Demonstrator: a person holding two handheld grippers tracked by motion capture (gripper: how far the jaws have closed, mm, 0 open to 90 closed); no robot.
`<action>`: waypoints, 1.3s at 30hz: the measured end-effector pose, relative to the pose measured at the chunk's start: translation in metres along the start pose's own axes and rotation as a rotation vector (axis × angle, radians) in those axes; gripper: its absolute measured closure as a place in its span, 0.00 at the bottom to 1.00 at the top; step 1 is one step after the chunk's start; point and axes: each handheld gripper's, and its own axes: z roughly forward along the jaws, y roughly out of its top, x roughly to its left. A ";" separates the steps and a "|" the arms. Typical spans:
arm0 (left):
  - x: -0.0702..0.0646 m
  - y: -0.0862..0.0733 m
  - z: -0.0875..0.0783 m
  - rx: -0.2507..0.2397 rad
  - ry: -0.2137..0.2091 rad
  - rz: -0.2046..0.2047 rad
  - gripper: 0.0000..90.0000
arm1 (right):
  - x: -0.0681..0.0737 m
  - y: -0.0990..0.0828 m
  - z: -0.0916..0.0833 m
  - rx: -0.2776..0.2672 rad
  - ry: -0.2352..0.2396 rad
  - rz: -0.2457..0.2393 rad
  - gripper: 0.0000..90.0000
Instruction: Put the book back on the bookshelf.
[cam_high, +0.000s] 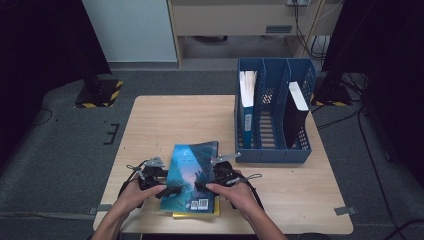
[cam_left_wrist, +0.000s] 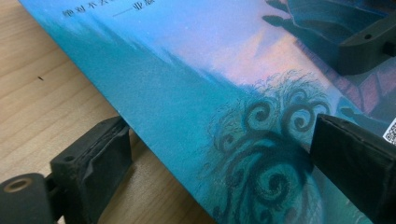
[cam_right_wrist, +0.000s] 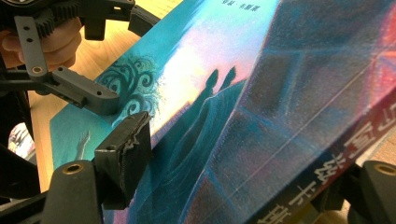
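At the table's (cam_high: 280, 200) near edge, my right gripper (cam_right_wrist: 243, 182) pinches the book (cam_high: 192, 175); my left gripper (cam_left_wrist: 219, 154) straddles its edge, spread.

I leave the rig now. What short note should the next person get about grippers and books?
Left gripper: jaws open around the teal book's edge, no grip.
Right gripper: jaws shut on its spine side.
The book lies on a yellow book near the table's front edge.
Done: blue binder and black book stand in the blue rack's outer slots.
Left: probably rack this one; middle slot is free.
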 end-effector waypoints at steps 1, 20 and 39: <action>0.000 0.001 0.000 0.005 -0.001 -0.001 0.05 | 0.000 0.001 0.000 0.004 0.001 0.003 0.30; 0.008 0.015 -0.025 0.069 0.080 -0.058 0.56 | 0.008 0.035 0.000 0.081 -0.009 -0.065 0.53; 0.009 0.017 -0.050 0.043 0.122 -0.069 0.78 | 0.027 0.062 -0.005 0.086 -0.037 -0.136 0.62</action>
